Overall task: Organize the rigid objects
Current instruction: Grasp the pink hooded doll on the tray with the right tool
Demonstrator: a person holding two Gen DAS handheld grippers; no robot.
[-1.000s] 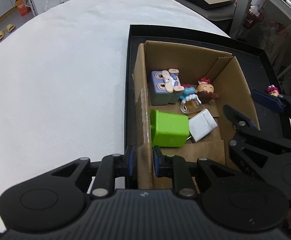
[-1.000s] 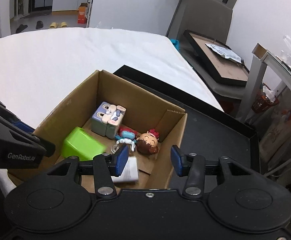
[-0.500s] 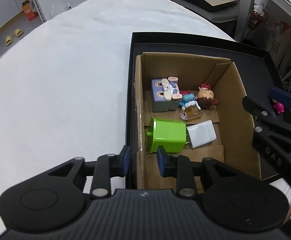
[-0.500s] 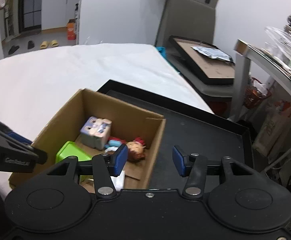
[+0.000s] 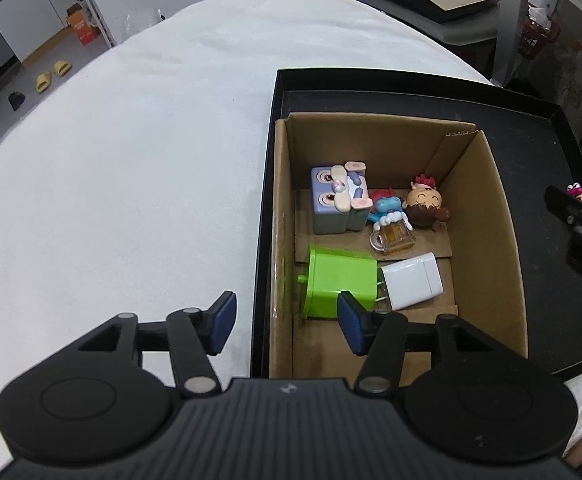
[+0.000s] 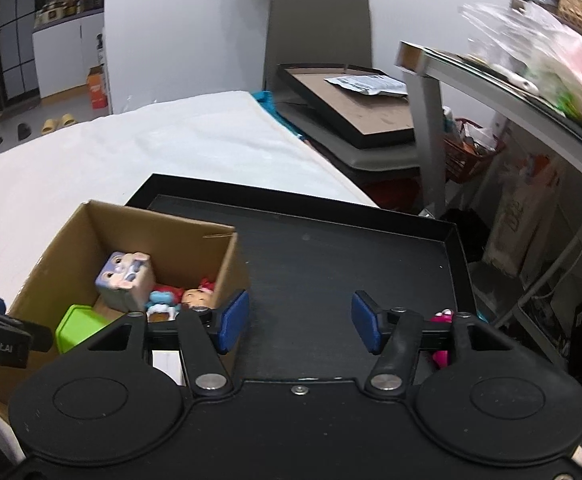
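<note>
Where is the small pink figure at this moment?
The pink figure lies on the black tray, outside the cardboard box, just behind the right gripper; the left wrist view shows it at the far right.

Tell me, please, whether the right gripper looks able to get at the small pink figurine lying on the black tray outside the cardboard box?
Probably yes. The right gripper is open and empty, and the small pink figurine lies on the bare black tray beside its right finger, outside the cardboard box. Nothing visibly blocks it.
</note>
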